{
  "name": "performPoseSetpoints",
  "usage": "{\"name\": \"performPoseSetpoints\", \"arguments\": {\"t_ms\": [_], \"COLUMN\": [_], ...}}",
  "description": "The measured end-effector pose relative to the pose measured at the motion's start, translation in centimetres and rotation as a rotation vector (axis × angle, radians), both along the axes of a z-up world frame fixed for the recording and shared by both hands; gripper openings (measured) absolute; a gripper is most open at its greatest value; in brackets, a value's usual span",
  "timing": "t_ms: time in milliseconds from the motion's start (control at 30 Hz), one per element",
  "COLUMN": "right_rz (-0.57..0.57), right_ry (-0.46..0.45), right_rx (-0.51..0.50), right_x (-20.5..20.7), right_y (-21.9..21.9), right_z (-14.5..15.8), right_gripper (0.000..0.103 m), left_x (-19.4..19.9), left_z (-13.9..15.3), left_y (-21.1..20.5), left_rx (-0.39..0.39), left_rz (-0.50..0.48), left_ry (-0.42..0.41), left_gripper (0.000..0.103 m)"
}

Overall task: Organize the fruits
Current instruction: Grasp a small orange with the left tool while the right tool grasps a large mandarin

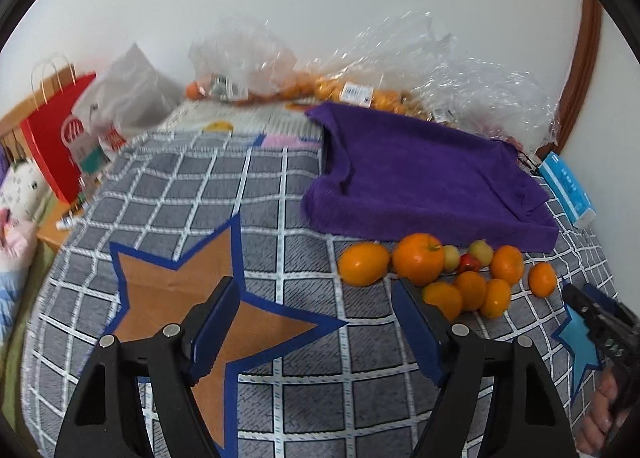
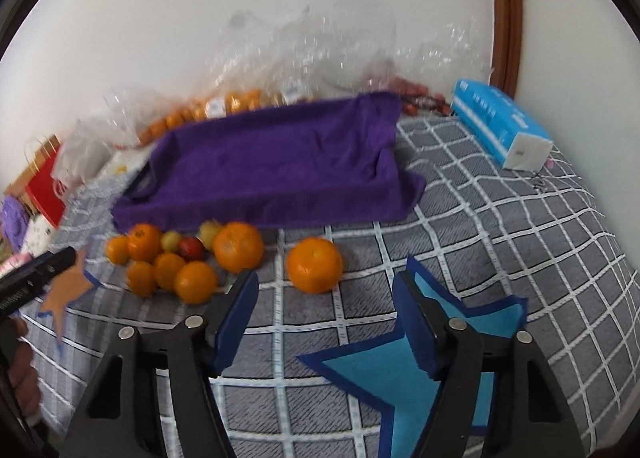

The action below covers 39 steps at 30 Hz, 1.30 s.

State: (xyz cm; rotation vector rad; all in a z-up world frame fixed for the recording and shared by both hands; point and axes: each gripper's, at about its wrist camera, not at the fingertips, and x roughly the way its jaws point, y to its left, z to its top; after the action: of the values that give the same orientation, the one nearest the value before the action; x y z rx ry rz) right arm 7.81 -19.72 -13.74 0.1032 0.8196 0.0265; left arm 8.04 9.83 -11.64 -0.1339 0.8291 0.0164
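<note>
A heap of oranges [image 1: 472, 286] with small yellow-green fruits and one red fruit [image 1: 468, 263] lies on the grey checked cloth [image 1: 304, 390], just in front of a purple towel [image 1: 424, 174]. The heap shows in the right wrist view [image 2: 176, 262], where one orange [image 2: 315, 265] sits apart on its right. My left gripper [image 1: 316, 294] is open and empty, above an orange star patch [image 1: 188, 310], left of the heap. My right gripper [image 2: 326, 290] is open and empty, above a blue star patch [image 2: 384, 374], just short of the lone orange.
Clear plastic bags [image 1: 360, 70] with more oranges lie against the wall behind the towel. A blue tissue pack [image 2: 500, 126] lies at the right. A red paper bag [image 1: 56, 130] and a white bag [image 1: 124, 98] stand at the left edge.
</note>
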Motion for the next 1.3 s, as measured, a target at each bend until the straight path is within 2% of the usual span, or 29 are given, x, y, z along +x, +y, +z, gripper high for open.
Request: {"name": "performPoseSetpoints", "arguments": {"t_ms": [133, 267, 333, 433, 567, 733, 767, 833, 867, 1033, 1300], "right_rz": [0.006, 0.01, 0.016, 0.033, 0.037, 0.047, 0.051, 0.065, 0.068, 0.088, 0.102], "right_ry": [0.027, 0.04, 0.03, 0.056, 0.057, 0.054, 0.053, 0.05, 0.047, 0.038, -0.002], "right_rx": [0.016, 0.017, 0.006, 0.012, 0.051, 0.061, 0.065, 0.07, 0.069, 0.063, 0.087], "right_x": [1.6, 2.8, 3.2, 3.7, 4.0, 4.0, 3.9, 3.9, 3.7, 3.6, 3.0], "right_y": [0.0, 0.4, 0.6, 0.7, 0.1, 0.0, 0.0, 0.1, 0.1, 0.5, 0.3], "right_z": [-1.7, -2.6, -2.9, -3.4, -3.5, -3.3, -3.3, -3.2, -3.1, -3.0, -2.4], "right_gripper": [0.064, 0.057, 0.056, 0.051, 0.045, 0.041, 0.041, 0.041, 0.041, 0.041, 0.041], "left_x": [0.9, 2.1, 2.8, 3.8, 4.8, 4.9, 5.1, 4.8, 4.7, 4.6, 3.5], "left_z": [-0.8, -1.6, -2.0, -2.7, -3.3, -3.8, -4.0, -3.7, -3.6, -3.7, -2.5], "left_y": [0.6, 0.2, -0.4, -1.9, -2.5, -3.1, -3.1, -3.0, -2.9, -2.3, -1.9], "left_rx": [-0.046, -0.086, -0.064, 0.022, 0.04, 0.028, 0.025, -0.016, -0.038, -0.093, -0.103], "left_rz": [-0.021, -0.067, -0.07, -0.084, -0.124, -0.162, -0.169, -0.196, -0.203, -0.197, -0.179], "left_ry": [0.039, 0.058, 0.065, 0.073, 0.085, 0.031, 0.041, 0.017, 0.009, 0.001, -0.091], "left_gripper": [0.077, 0.077, 0.077, 0.077, 0.076, 0.057, 0.05, 0.038, 0.036, 0.035, 0.035]}}
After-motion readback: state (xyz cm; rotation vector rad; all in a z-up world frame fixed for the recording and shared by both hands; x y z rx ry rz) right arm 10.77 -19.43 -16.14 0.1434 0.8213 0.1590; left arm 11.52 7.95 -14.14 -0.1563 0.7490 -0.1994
